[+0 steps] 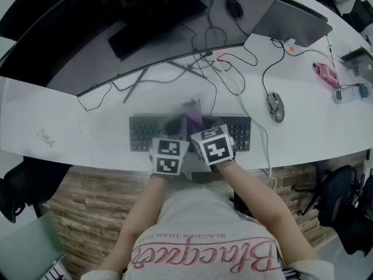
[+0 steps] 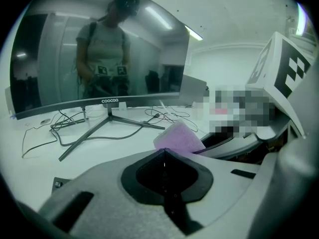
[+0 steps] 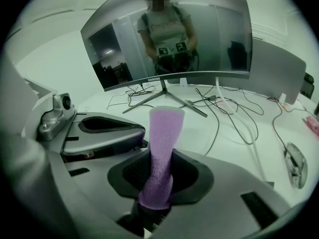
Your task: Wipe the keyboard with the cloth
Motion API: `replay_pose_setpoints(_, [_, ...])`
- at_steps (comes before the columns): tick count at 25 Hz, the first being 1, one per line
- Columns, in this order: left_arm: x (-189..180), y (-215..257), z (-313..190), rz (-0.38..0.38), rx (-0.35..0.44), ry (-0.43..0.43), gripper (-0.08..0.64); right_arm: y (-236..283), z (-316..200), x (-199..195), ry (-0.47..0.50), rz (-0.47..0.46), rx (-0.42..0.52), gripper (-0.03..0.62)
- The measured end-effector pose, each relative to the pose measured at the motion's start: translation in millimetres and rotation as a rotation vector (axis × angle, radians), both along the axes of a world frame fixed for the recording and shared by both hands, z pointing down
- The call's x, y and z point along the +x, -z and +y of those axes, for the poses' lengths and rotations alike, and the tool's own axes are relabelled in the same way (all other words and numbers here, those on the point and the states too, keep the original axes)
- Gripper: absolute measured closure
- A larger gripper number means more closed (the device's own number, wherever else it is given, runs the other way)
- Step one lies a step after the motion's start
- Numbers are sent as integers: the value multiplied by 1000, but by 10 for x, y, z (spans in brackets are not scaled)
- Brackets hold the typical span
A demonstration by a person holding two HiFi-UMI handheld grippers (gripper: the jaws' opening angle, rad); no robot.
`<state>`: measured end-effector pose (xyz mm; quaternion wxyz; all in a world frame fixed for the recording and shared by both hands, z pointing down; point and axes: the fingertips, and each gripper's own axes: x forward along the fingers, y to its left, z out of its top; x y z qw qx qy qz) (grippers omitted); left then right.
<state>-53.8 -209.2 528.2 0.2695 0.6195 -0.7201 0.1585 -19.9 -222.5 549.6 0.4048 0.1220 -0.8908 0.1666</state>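
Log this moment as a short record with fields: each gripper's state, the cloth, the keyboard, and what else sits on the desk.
left gripper: jaws together, nothing between them
right gripper: shut on the purple fuzzy cloth, which stands up past the jaws
dark rectangular keyboard: on the white desk, beneath both grippers
cloth contact with keys: cannot tell
grey computer mouse: right of the keyboard, corded
curved monitor: behind the keyboard, screen dark

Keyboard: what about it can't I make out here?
Middle of the keyboard: head view, covered by the left gripper, right gripper and cloth.
Key lettering: head view, too small.
Whether cloth touches keys: gripper views, fingers block the keyboard.
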Motion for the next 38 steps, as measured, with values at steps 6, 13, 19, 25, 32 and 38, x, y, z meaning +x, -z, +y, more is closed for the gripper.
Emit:
replay_pose_setpoints(6, [195, -18, -156, -3, -11, -10, 555, -4, -168, 223, -20, 6, 3, 502])
replay_pose_setpoints(13, [418, -41, -349, -3, -22, -39, 555, -4, -350, 454, -53, 4, -1, 502])
replay_pose_setpoints(19, [557, -45, -481, -3, -20, -60, 555, -6, -494, 639, -86, 0, -2, 501])
replay_pose_setpoints(25, [664, -52, -581, -4, -20, -82, 555, -13, -625, 823, -109, 3, 2, 501])
replay_pose_setpoints(32, [818, -37, -670, -10, -13, -106, 555, -17, -787, 1055, -165, 18, 8, 500])
replay_pose_setpoints(38, [959, -40, -751, -8, -6, -123, 555, -16, -972, 1326, -214, 58, 51, 500])
